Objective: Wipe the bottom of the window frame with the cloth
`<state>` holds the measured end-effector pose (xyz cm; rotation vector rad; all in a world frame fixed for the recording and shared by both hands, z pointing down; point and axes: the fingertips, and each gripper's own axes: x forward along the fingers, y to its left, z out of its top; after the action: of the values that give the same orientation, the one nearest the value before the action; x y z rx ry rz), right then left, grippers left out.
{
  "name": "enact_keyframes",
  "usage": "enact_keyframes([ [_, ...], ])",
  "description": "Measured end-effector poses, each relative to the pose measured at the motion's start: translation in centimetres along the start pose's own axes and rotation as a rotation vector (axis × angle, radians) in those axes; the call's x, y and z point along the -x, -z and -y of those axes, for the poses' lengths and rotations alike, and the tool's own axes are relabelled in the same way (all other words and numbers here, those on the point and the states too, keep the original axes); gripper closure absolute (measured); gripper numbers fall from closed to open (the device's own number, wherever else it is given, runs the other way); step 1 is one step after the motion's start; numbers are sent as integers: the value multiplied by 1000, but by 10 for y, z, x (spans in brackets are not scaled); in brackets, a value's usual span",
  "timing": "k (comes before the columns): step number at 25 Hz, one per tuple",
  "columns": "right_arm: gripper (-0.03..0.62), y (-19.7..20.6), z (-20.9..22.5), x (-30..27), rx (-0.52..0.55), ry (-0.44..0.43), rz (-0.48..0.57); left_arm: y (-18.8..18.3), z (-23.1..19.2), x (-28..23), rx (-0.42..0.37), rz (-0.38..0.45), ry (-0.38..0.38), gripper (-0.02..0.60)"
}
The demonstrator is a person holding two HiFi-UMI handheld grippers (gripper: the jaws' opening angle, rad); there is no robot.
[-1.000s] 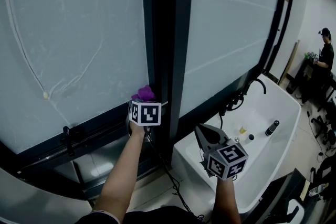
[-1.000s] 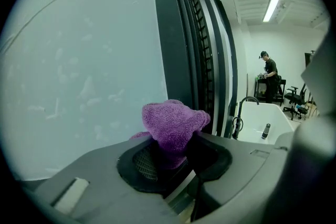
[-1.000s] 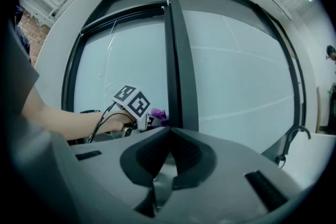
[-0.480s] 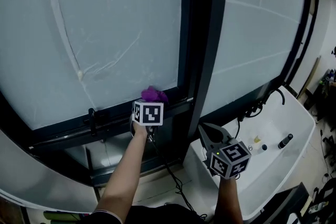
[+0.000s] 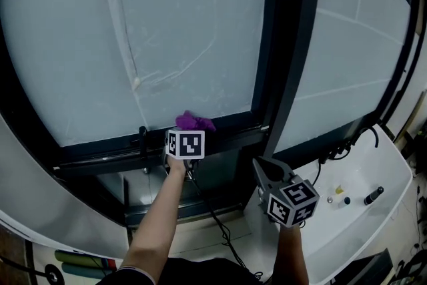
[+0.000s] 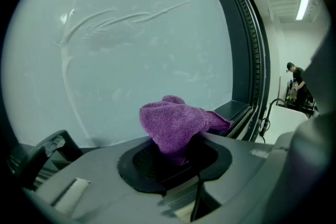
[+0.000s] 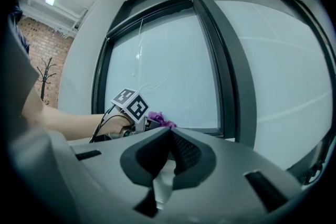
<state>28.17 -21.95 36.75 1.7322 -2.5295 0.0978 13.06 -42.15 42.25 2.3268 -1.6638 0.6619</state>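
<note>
cloth [image 6: 176, 123]: purple, bunched into a soft lump, one corner trailing off to the right. Pinched at its lower end, sticking out past the jaw tips, right up against the foot of the pane.
left gripper [image 6: 176, 153]: clenched on the cloth, held out at arm's length, tips down at the bottom rail.
fitting [image 5: 142, 135]: small, black, upright on the rail just left of the left gripper.
bottom rail [image 5: 227, 123]: dark, running sideways right under the cloth. Cloth's trailing corner lying on it, as far as can be made out.
glass [image 5: 180, 23]: frosted pale grey-blue, straight ahead of the left gripper, streaky, with a smeared line and a little blob up to the left.
mullion [image 5: 287, 57]: thick dark upright, right of the left gripper and ahead of the right one.
right gripper [image 7: 169, 147]: jaws closed together on nothing, lower and nearer the body than the left one, nose aimed up at the mullion.
basin [image 5: 393, 173]: white and glossy, off to the right of the right gripper, small dark bottle [image 5: 373, 195] lying in it.
room: brick wall [image 7: 37, 55] way off left of the right gripper. Person [image 6: 295, 80] standing far off right of the left gripper.
textures: looped terry on the cloth, ribbed black pads [image 6: 142, 162], matte grey plastic on the gripper bodies.
</note>
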Motion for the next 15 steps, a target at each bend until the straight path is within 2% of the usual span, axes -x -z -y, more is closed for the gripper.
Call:
enact_keyframes([
  [6, 592, -2, -21, -16, 0, -65, 7, 13, -45, 14, 27, -9, -112, 449],
  [9, 592, -3, -29, -22, 6, -87, 7, 15, -52, 19, 23, -4, -137, 454],
  [12, 592, -4, -34, -24, 8, -97, 10, 16, -53, 20, 17, -1, -136, 454],
  [15, 592, -4, -34, -21, 4, -90, 10, 14, -47, 26, 34, 22, -89, 453],
])
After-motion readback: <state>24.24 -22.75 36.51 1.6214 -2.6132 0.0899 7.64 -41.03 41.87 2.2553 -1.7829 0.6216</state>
